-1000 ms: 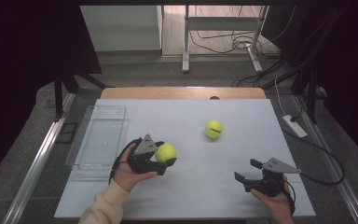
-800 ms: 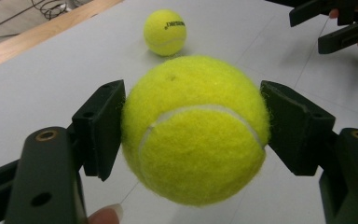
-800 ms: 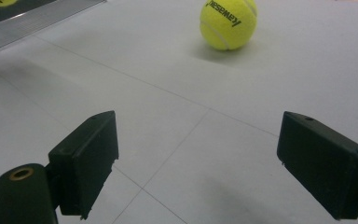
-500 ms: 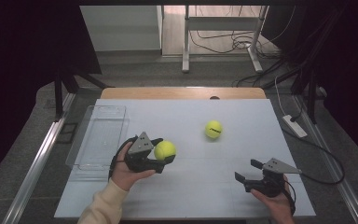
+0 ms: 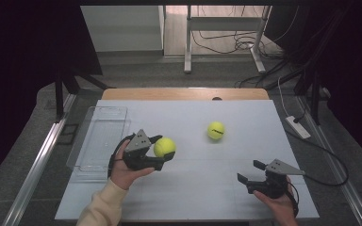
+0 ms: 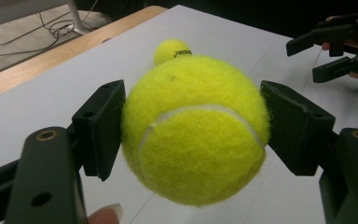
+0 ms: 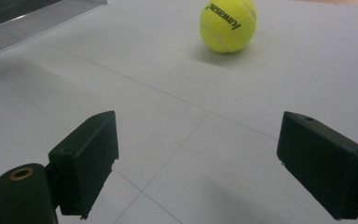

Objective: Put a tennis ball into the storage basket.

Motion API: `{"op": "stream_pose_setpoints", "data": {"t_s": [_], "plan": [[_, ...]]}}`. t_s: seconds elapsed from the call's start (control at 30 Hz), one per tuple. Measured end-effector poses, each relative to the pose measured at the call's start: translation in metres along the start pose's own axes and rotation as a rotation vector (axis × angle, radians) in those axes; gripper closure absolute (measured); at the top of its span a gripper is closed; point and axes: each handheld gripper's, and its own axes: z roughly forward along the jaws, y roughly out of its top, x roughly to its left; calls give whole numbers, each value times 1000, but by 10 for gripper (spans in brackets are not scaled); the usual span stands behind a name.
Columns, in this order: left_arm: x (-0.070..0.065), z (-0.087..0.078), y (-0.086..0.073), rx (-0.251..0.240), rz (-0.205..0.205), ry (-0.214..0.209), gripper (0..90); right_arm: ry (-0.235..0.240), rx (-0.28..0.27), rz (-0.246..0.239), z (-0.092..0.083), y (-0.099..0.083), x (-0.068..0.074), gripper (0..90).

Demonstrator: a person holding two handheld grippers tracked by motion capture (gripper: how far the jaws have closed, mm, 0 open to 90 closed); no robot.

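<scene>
Meanwhile, left tool (image 5: 166, 153) grips a tennis ball (image 5: 164, 147) beside the empty clear tray (image 5: 99, 141); right tool (image 5: 253, 172) gapes.

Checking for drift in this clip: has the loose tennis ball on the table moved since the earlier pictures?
No. The loose tennis ball sits at the same spot on the table, level with the clear tray's far part, as before.

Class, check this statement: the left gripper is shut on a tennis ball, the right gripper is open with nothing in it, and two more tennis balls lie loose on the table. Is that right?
Not quite. One loose tennis ball lies on the table, not two, as the high view shows. The rest stands: the left gripper is shut on a tennis ball, and the right gripper is open with nothing in it.
</scene>
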Motion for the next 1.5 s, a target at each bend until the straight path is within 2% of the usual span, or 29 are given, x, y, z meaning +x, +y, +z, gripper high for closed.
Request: {"op": "stream_pose_setpoints", "data": {"t_s": [0.23,0.63,1.17,1.5], "plan": [[5,-5,4,-17,2,14,272,8,-2,-5,2,0,0,127],[16,-13,10,-59,-23,47,272,16,0,-1,2,-1,1,127],[34,-24,19,-90,-51,95,271,11,0,-2,3,-1,0,127],[40,-31,19,-98,-58,120,271,8,0,-3,2,-1,0,128]]}}
